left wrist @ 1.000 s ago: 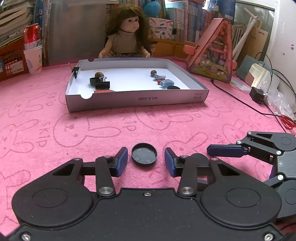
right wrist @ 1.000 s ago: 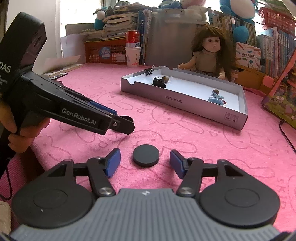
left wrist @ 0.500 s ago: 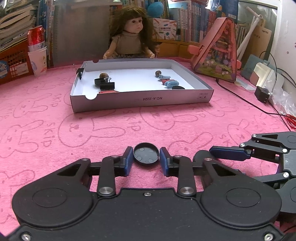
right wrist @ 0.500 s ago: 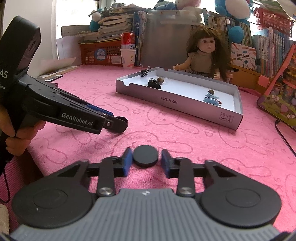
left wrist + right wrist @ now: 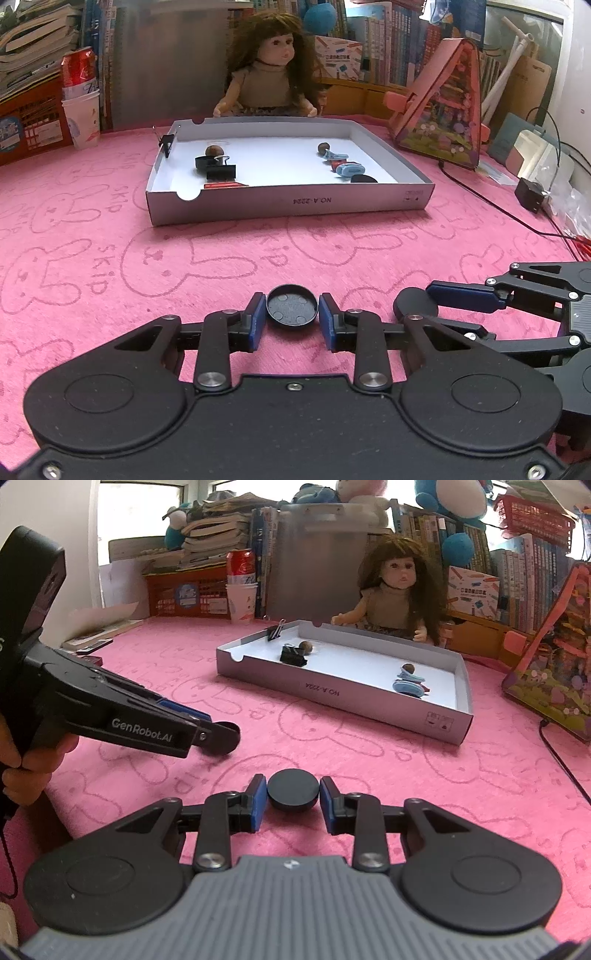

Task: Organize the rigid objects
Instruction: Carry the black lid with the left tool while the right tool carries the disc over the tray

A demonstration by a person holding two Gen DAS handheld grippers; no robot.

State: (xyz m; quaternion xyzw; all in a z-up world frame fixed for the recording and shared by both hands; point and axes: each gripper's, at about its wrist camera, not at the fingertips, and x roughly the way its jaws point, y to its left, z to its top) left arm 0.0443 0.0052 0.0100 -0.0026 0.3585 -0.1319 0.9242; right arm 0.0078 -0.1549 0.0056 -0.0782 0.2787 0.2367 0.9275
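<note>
Left wrist view: left hand-held gripper [image 5: 292, 314] clamped on a black cap [image 5: 292, 305], hollow side up, blue pads touching both rims, cap low over or on the pink tabletop [image 5: 221, 251], which of the two not clear. Straight ahead and well apart, a shallow grey box [image 5: 288, 201], its long axis running crosswise to the fingers, near wall facing the hand-held gripper. Inside, toward the left end, binder clips [image 5: 220, 171] and a brown ball [image 5: 214, 150]; toward the right end, small blue and red pieces [image 5: 349, 169] and another dark disc [image 5: 364, 179]; bare white floor between the two groups. Nothing on the cloth between fingers and box. Off to the right and just beside, the right hand-held gripper [image 5: 415, 302] gripping a second black disc. Beyond the box, a doll [image 5: 271, 74].

Right wrist view: right hand-held gripper [image 5: 293, 794] closed on a solid black disc [image 5: 293, 788], pads pressed against its edge, disc low at the cloth. Box [image 5: 332, 694] ahead and slightly right, set at an angle, near corner at the right. Left hand-held gripper [image 5: 221, 734] ahead to the left, somewhat nearer the box's left end. Open cloth between; only the box wall to clear, so likely a lift before carrying either piece in.
</note>
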